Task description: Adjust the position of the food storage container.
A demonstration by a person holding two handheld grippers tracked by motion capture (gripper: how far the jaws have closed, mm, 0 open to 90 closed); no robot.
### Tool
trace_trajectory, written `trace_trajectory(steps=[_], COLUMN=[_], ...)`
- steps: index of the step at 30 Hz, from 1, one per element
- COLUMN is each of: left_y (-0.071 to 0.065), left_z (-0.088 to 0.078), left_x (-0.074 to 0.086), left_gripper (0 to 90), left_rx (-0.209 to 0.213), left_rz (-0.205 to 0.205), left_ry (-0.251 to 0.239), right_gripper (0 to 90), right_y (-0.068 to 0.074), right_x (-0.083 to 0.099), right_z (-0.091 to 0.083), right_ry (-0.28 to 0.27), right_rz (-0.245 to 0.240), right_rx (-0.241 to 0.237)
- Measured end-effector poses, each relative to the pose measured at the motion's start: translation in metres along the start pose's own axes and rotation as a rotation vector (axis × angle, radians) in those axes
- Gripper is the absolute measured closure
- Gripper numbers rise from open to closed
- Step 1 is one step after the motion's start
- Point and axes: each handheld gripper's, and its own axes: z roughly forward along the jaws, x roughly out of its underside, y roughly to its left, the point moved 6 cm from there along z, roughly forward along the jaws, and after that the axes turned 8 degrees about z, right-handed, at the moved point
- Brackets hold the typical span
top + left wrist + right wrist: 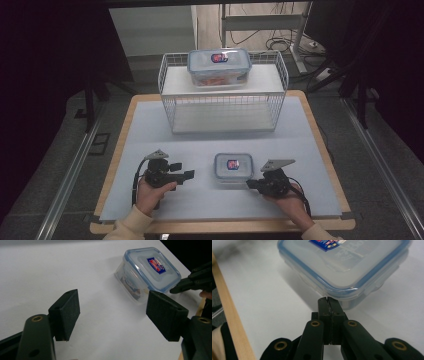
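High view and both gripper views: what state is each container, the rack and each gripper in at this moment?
Small container: lid on, flat on the table, between the grippers.
Large container: lid on, on the rack's top shelf.
Wire rack: upright, lower shelf bare.
Left gripper: open, holding nothing.
Right gripper: shut, empty, tips at the small container's side.

Left claw [189, 174] near table front edge, jaws wide apart, empty; right claw [250, 184] jaws pressed together, empty.

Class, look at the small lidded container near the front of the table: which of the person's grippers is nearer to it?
Right. The right gripper, jaws shut, has its tips at the small container's corner. The left gripper, jaws open, sits off to the container's other side with bare table between.
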Motion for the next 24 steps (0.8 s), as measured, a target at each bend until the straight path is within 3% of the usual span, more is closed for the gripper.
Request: trace_trajectory(steps=[14,18,24], left_y=[-0.001,-0.002,-0.007], left_z=[0.001,0.0,0.0], left_x=[0.0,0.0,-0.003], left_gripper=[26.8,26.8,26.5], left_rx=[0.002,0.004,0.004], left_rz=[0.001,0.003,0.001], left_ry=[0.002,0.0,-0.002], right_gripper=[89.3,89.3,89.2], right_y=[-0.011,-0.016,-0.035], right_x=[-0.002,0.001,-0.005], right_z=[-0.004,-0.016,-0.042], right_ry=[-0.02,-0.037,-0.112], right_rz=[0.022,0.03,0.089], right_rx=[0.019,0.031,0.04])
